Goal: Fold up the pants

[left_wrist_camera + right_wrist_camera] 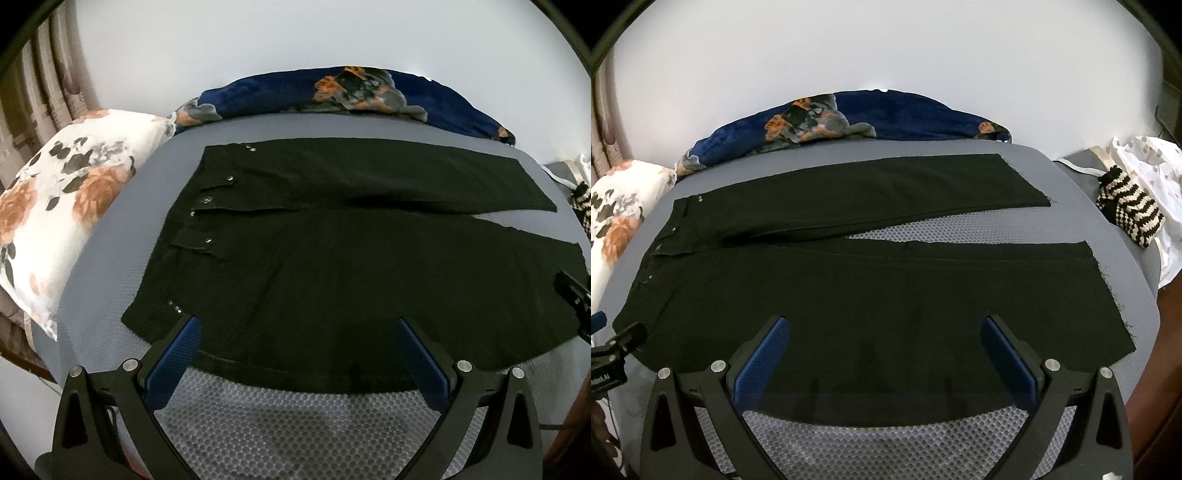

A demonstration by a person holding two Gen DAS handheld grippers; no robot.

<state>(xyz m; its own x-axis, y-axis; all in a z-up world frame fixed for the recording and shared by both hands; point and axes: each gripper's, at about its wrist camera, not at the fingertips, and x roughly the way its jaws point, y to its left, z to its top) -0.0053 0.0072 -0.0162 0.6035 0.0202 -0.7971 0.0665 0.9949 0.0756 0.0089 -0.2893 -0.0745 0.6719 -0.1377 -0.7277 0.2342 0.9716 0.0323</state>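
- Left claw [297, 325], left wrist view: blue pads spread wide apart, gripping nothing, poised over the near edge of the black pants [332, 266].
- Pants laid flat on the grey bed cover [288, 424], waistband to the left with metal snaps [207, 200] showing, legs running off to the right.
- Floral pillow [62, 206] left of the waistband, apart from it; navy floral blanket [332, 92] bunched along the far edge of the bed.
- Other claw's black tip just visible at the right margin, close to the near leg.
- Right claw [884, 325], right wrist view: pads likewise parted, empty, set above the near leg's near edge.
- Legs splayed in a narrow V with bed cover showing between them; frayed hems [1108, 288] at the right, far leg's hem ending short of the near one.
- Striped knit item [1130, 218] beyond the hems, clear of the cloth.
- Judged step: no fold made yet; taking hold of the near leg's edge to bring it over the far leg.
- Advice: lower both claws to pinch the near edge only, top and bottom layers together, one near the waist and one near the hem.
- Lift evenly, carry across in step, match outer seams before letting go.
- Risk: catching bed cover along with cloth; dragging the far leg out of line.
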